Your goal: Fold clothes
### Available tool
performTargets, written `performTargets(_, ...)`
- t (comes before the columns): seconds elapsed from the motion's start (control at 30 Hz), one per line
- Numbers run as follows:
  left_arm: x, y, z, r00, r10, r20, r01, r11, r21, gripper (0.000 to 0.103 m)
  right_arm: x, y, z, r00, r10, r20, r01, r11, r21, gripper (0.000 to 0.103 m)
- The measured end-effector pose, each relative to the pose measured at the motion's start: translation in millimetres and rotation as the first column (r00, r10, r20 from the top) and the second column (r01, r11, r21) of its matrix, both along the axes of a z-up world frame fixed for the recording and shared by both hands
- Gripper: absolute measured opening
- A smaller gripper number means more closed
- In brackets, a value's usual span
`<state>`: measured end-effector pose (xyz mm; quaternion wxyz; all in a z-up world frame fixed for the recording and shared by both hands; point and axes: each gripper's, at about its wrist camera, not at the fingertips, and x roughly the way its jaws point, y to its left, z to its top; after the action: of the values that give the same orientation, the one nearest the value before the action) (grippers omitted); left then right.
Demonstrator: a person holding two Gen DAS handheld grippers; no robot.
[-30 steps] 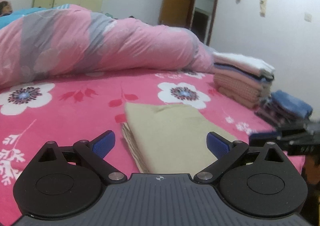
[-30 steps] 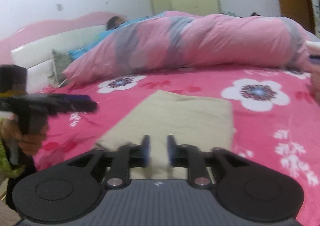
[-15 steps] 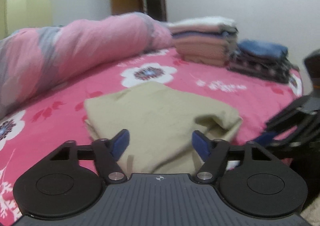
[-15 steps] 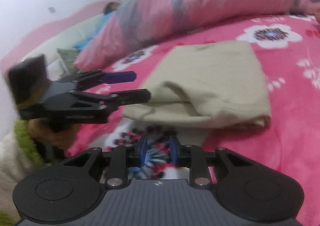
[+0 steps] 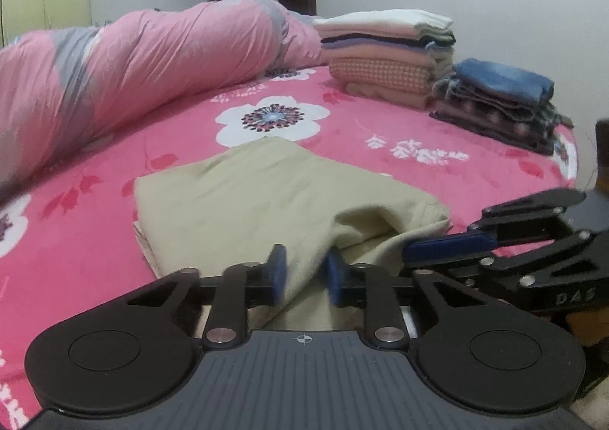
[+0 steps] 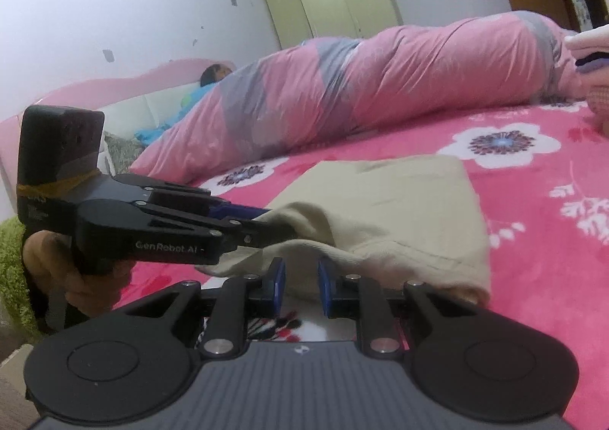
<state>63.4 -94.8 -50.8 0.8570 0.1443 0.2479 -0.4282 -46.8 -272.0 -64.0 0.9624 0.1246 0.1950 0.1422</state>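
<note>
Beige folded garment (image 5: 266, 194) at the pink bedspread's (image 5: 380, 133) 6 o'clock edge, its near hem pinched by the just-closing left gripper (image 5: 303, 274); right gripper (image 6: 299, 285), jaws narrow, grips nothing certain, so lifting may unravel the layers.

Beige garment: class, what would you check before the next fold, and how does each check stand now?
1. The left gripper pinches the garment corner: ok; jaws have just been closing on cloth.
2. The right gripper holds the near edge: cannot tell; jaws have just been closing, cloth at the pads.
3. Rest of garment flat on bed: ok.
4. The duvet clear of garment: ok.
5. The stacks clear: ok.
</note>
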Motion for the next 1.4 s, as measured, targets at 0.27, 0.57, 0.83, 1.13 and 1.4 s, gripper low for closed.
performTargets(0.27,6.4,2.1,6.8,0.997,0.014,-0.069,-0.015,1.0,-0.023,0.018,1.4,4.7,1.3,0.999,0.009,0.039,-0.008,1.0,-0.025,0.021)
performTargets(0.57,17.9,13.8,14.5,0.993,0.031,-0.11,-0.042,0.994,-0.105,0.02,-1.5,6.2,-4.6,1.0,0.004,-0.006,-0.004,0.999,-0.048,0.021)
performTargets(0.83,12.5,3.5,3.2,0.997,0.053,-0.059,-0.057,0.996,-0.075,0.019,8.6,24.8,-6.6,0.999,0.039,0.003,-0.038,0.991,-0.129,0.021)
performTargets(1.13,-3.6,11.4,12.3,0.998,0.058,-0.04,-0.064,0.984,-0.168,0.005,16.6,22.3,0.6,0.996,-0.009,0.088,0.015,0.997,-0.071,0.021)
performTargets(1.4,-7.7,20.3,16.2,0.998,0.03,-0.052,-0.042,0.97,-0.241,0.0,49.6,27.9,-1.4,0.994,-0.112,0.0,0.112,0.994,0.019,0.02)
